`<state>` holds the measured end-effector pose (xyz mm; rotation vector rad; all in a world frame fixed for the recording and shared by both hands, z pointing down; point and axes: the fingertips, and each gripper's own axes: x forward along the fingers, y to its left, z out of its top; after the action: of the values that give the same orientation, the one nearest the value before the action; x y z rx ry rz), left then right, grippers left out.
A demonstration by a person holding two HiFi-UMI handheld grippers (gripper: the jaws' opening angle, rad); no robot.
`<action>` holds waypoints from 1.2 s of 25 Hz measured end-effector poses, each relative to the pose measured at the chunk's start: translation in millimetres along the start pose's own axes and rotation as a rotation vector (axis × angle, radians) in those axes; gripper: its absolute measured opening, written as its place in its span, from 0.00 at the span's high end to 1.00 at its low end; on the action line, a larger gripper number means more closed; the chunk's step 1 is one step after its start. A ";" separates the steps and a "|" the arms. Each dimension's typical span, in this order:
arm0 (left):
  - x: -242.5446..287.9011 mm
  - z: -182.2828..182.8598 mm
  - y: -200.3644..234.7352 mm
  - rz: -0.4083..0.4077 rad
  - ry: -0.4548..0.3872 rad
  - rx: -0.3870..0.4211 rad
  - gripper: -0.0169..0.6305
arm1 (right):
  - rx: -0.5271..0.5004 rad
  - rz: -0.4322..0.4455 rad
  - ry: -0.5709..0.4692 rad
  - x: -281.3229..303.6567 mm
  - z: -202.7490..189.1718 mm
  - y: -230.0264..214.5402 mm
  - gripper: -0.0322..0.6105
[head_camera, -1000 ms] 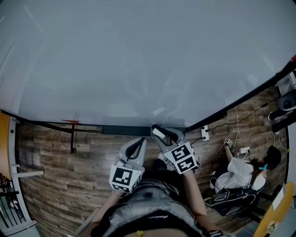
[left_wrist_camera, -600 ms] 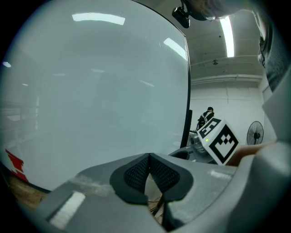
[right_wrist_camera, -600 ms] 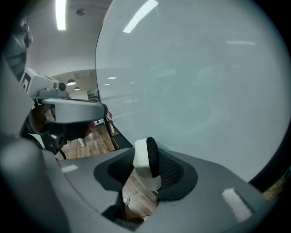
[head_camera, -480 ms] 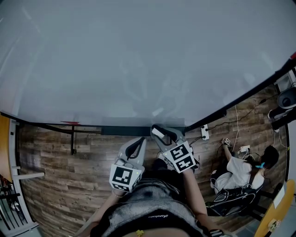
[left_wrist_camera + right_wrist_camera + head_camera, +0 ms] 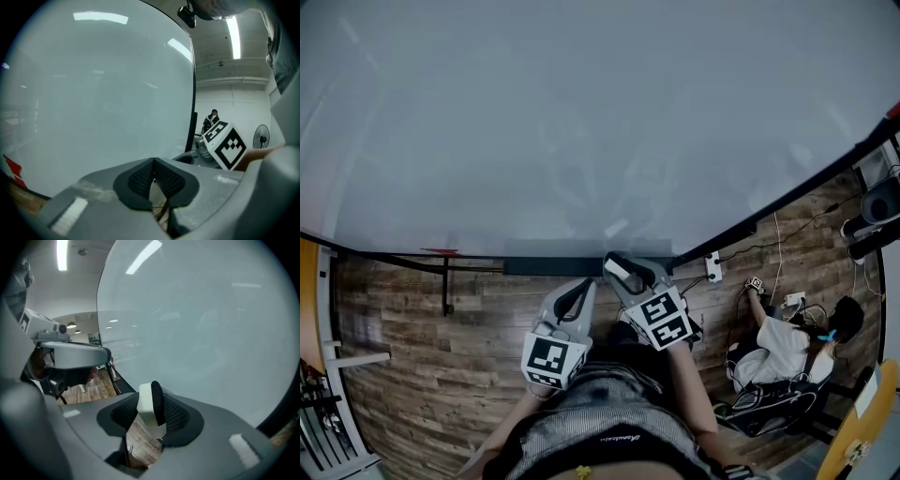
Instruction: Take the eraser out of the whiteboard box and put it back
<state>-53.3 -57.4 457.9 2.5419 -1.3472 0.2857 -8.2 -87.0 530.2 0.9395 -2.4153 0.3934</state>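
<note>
Right claw (image 5: 151, 419) grips the white-and-black eraser (image 5: 149, 401) before the whiteboard (image 5: 581, 112); left claw (image 5: 153, 177) is closed on nothing. The dark ledge (image 5: 551, 266) beneath is probably the whiteboard box.

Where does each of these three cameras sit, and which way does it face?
Head view: on the person's head, looking steeply down at the whiteboard, wood floor, left gripper, right gripper, arms and torso.
Left gripper view: rides the left gripper, facing the whiteboard along its shut jaws.
Right gripper view: rides the right gripper, facing the whiteboard along jaws clamped on the eraser.
Shared: each gripper view shows the other gripper; all show the whiteboard.
</note>
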 end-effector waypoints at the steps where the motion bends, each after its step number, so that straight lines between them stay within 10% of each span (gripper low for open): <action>1: 0.9 0.0 -0.1 0.000 0.000 0.000 0.97 | 0.001 -0.001 -0.001 0.1 -0.4 -0.6 0.70; 30: 5.2 -0.8 1.3 -0.010 0.000 -0.009 0.97 | 0.009 -0.012 -0.019 2.6 1.3 -1.3 0.70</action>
<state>-51.5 -61.9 460.4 2.5409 -1.3317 0.2778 -9.4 -89.8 530.7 0.9651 -2.4264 0.3932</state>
